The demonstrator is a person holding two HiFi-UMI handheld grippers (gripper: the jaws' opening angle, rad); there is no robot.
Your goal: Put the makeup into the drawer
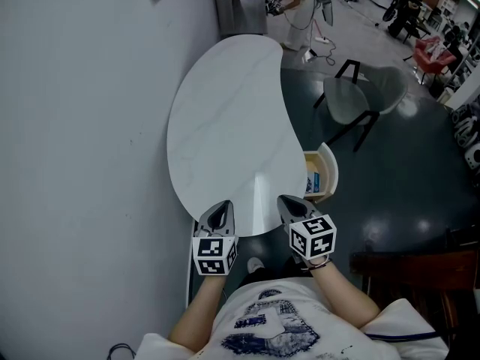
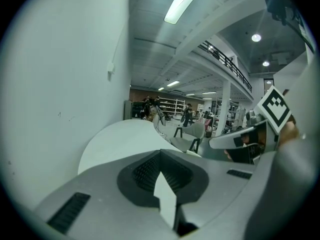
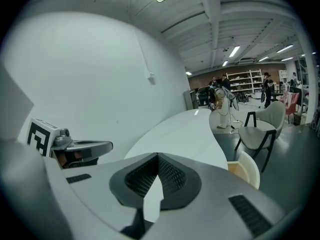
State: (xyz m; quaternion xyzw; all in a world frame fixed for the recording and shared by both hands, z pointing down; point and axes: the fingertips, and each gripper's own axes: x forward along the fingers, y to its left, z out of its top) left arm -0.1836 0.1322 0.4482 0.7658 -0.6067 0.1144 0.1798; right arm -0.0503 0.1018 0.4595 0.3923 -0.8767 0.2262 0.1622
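The smooth white kidney-shaped table stands against a plain pale wall, on a dark glossy floor, with a grey shell chair beyond it. At the table's right side a curved pale wooden drawer stands open, and a small blue-and-white makeup pack lies inside. The drawer is just right of the grey right gripper. The left gripper is farther off. Both hover at the near table edge, ribbed jaws pressed together on nothing.
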